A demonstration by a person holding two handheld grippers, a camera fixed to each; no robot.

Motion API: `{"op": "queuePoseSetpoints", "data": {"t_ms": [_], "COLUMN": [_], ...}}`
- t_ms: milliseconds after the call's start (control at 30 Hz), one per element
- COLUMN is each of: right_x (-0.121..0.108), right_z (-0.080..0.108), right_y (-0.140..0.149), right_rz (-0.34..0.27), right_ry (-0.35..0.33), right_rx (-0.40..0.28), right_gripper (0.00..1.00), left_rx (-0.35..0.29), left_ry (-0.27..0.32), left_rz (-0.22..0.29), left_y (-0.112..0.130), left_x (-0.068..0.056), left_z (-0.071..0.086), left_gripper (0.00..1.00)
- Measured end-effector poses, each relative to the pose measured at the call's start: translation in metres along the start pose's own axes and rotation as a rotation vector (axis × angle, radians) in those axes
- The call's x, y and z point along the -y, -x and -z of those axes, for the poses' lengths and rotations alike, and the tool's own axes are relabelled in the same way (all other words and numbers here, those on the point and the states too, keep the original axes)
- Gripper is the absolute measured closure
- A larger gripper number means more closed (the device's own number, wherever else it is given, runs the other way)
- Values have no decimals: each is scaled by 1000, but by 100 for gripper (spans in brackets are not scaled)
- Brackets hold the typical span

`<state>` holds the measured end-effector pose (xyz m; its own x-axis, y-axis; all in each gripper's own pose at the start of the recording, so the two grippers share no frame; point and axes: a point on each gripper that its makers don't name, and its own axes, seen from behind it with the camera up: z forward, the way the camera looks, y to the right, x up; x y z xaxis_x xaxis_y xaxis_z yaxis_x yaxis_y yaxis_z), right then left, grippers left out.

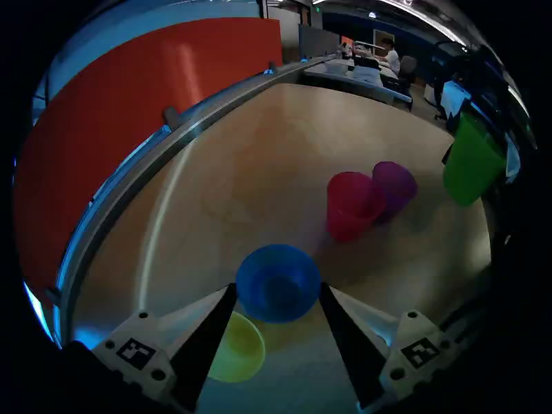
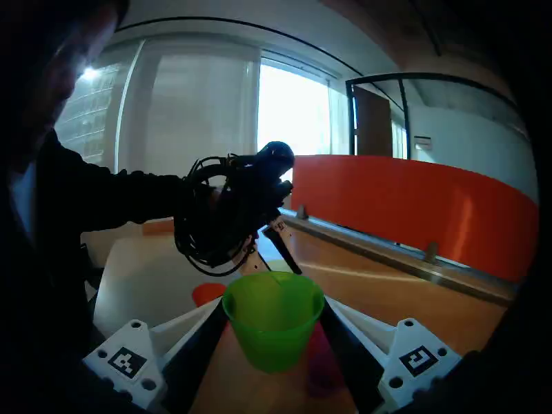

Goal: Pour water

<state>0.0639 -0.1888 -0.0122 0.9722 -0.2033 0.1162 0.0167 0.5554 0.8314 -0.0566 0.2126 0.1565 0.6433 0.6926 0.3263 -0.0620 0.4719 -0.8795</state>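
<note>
The left claw [image 1: 278, 290] grips a blue cup [image 1: 278, 276] by its sides, above the table [image 1: 276, 138] and over a yellow cup [image 1: 238, 348]. Farther off a pink cup [image 1: 352, 205] and a purple cup [image 1: 395, 185] stand touching. The right claw [image 2: 274, 302] clamps a green cup [image 2: 274, 334], raised off the table.

Green cup [image 2: 273, 328] between right gripper [image 2: 274, 303] jaws

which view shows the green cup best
The right gripper view: the green cup is close and centred, with its rim, inside and outer wall all clear. The left gripper view shows the green cup small and dim near the right edge, seen from the side.
</note>
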Motion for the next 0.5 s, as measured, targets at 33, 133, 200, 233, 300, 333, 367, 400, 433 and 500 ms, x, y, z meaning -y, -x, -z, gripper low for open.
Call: {"op": "queuePoseSetpoints", "data": {"t_ms": [33, 133, 200, 233, 300, 333, 367, 400, 433, 500], "right_x": [0, 0, 0, 0, 0, 0, 0, -1, -1, -1], "right_z": [0, 0, -1, -1, -1, -1, -1, -1, -1, 0], "right_y": [0, 0, 1, 1, 1, 1, 1, 2, 2, 2], "right_rz": [0, -1, -1, 0, 0, 0, 0, -1, -2, -4], "right_ry": [0, 0, 0, 0, 0, 1, 2, 2, 2, 3], "right_rx": [0, 0, 0, 0, 0, 0, 0, 0, 0, 1], "right_gripper": [8, 8, 8, 8, 8, 8, 8, 8, 8, 8], "left_rx": [2, 12, 21, 27, 38, 43, 48, 49, 48, 48], "left_ry": [0, 2, 3, 2, 1, 0, -1, -2, -4, -6], "left_rz": [2, 12, 18, 19, 18, 15, 12, 9, 6, 5], "left_y": [0, 1, 2, 3, 6, 7, 8, 8, 8, 7], "left_x": [0, 1, 1, 1, 1, 1, 2, 1, 1, 1], "left_z": [0, -2, -3, -5, -8, -10, -13, -14, -14, -15], "left_gripper": [12, 10, 9, 9, 9, 9, 9, 9, 9, 9]}}
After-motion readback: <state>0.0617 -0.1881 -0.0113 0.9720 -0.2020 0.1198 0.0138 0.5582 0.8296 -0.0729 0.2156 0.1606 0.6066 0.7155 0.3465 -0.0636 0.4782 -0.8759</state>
